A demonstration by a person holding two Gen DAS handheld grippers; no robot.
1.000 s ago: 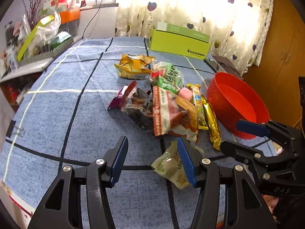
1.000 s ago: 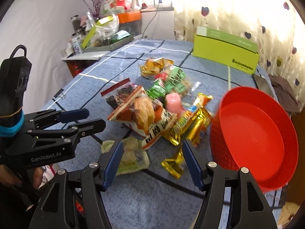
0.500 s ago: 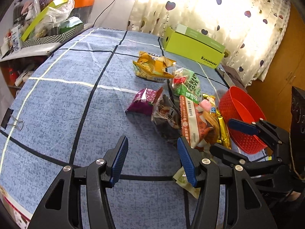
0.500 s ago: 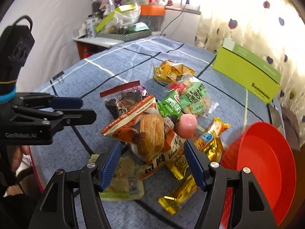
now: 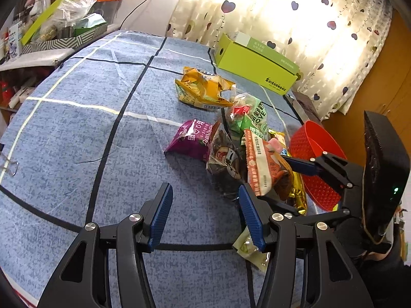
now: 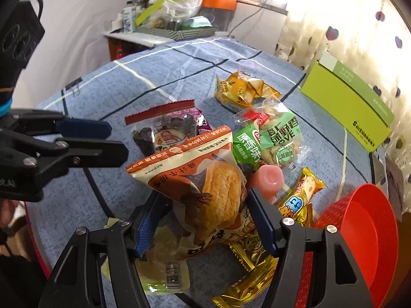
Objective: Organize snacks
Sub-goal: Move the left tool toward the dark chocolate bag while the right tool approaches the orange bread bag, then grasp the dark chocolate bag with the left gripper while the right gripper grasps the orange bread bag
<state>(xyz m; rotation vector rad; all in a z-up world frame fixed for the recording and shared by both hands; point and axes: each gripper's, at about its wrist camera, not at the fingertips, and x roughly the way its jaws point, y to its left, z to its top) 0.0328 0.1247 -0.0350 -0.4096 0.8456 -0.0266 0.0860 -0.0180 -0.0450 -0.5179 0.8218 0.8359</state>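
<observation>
Several snack packets lie in a heap on the blue checked cloth (image 5: 77,138). My right gripper (image 6: 203,200) straddles the orange-and-white bread packet (image 6: 205,179), which lies between its blue pads; its jaws are closing, with a narrow gap still showing on the left side. The same bread packet (image 5: 259,164) shows in the left wrist view. My left gripper (image 5: 205,190) hangs open over bare cloth with nothing between its fingers. A pale green packet (image 5: 250,249) lies just outside its right finger. A red basket (image 6: 359,231) stands right of the heap.
Around the bread packet lie a dark packet with a red top (image 6: 164,128), a purple packet (image 5: 192,138), a yellow-orange packet (image 5: 203,87), a green packet (image 6: 277,133), a pink jelly cup (image 6: 268,179) and gold bars (image 6: 254,269). A lime box (image 5: 254,61) stands at the back.
My right gripper has come forward onto the bread packet and its jaws have narrowed around it. My left gripper has drifted left, so the pale green packet is now outside its fingers.
</observation>
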